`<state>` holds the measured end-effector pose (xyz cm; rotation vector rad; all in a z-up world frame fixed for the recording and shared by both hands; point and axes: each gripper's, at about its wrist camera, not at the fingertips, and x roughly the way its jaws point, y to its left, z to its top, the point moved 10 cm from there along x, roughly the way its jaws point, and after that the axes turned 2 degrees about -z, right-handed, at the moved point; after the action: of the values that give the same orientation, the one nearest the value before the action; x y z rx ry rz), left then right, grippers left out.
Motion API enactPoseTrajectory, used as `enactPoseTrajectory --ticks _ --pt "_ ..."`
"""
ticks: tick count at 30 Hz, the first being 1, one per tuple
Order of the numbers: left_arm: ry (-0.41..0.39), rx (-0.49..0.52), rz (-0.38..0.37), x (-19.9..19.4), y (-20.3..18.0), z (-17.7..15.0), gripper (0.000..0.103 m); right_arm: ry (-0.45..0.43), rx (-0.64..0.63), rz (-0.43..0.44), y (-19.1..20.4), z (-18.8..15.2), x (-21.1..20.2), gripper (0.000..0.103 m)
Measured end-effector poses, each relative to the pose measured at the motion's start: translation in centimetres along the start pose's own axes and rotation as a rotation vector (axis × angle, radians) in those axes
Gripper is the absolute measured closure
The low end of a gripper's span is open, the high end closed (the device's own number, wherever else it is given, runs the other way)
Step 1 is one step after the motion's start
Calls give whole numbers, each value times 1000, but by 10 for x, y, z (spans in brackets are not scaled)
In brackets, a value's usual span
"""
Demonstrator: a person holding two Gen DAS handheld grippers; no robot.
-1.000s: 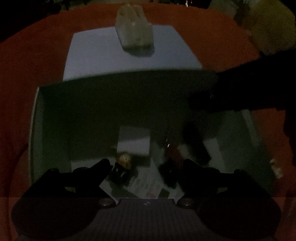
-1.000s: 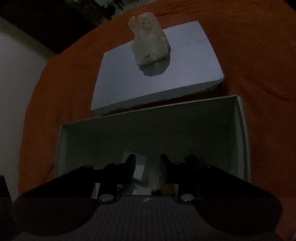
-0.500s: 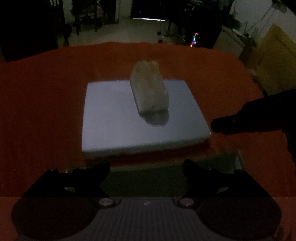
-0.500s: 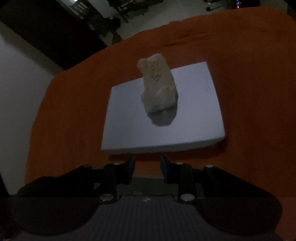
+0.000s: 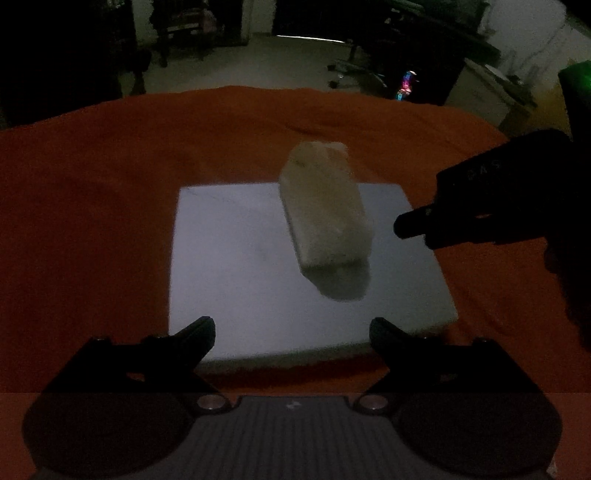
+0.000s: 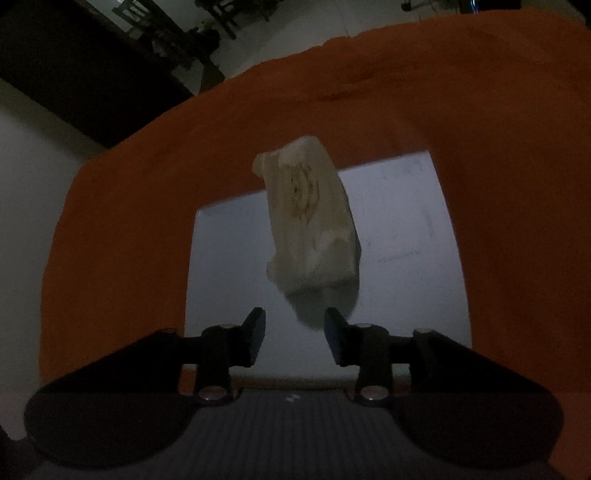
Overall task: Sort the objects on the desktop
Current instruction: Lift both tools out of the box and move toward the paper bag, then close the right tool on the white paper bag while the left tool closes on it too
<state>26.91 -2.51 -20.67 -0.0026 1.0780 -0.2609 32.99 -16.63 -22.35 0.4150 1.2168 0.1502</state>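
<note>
On the white box lid (image 5: 258, 273), an unreadably labelled pale packet (image 6: 314, 236) sits beyond both empty, parted claws: left claw (image 5: 291, 334), right claw (image 6: 294, 334).

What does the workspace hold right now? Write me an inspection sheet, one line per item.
Surface: orange cloth covers the table.
Job's things: pale wrapped packet stands on a flat white box lid.
Clutter: nothing seen.
Grippers: left gripper open and empty, near the lid's front edge; right gripper open and empty, just short of the packet.
Cables: nothing seen.
Surroundings: dim room, pale floor, dark chairs behind, a small coloured light to the right.
</note>
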Motion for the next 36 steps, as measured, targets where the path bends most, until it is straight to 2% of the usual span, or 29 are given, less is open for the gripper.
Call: enactPoseTrajectory --ticks 1,3,4,7,14,16,18,19,20,22,28,30,34,36 --pt "2 -10 0 3 3 1 9 -8 -1 -3 1 6 4 55" --pt "15 -29 -10 10 6 -1 9 -31 6 -13 0 17 12 24" --pt "23 -34 -14 13 7 -3 9 -44 13 -20 -1 23 17 21" --pt "47 -48 -23 21 9 -11 9 -63 43 -43 -3 37 35 20" --pt "72 -61 -23 25 16 -23 9 25 83 -70 -5 28 85 21" --pt "80 -69 -20 27 20 -26 9 24 55 -74 -1 25 93 27" --pt "89 -75 -16 29 22 -30 9 8 -4 -79 3 24 97 54" --pt "94 -76 -13 29 23 -31 9 0 -36 -75 6 24 98 58" --pt "97 -79 -13 30 24 -32 9 -2 -65 -73 7 23 98 73" --pt "104 -85 -11 30 26 -34 9 23 -114 -82 6 17 97 89" --pt "75 -80 1 27 37 -16 9 89 -332 -100 -2 -6 86 92" --pt "77 -27 -3 31 37 -8 9 131 -445 -88 -1 -13 81 92" --pt "55 161 13 48 28 11 9 206 -688 -72 4 -21 75 92" --pt "54 217 17 58 23 15 9 222 -757 -60 6 -20 76 92"
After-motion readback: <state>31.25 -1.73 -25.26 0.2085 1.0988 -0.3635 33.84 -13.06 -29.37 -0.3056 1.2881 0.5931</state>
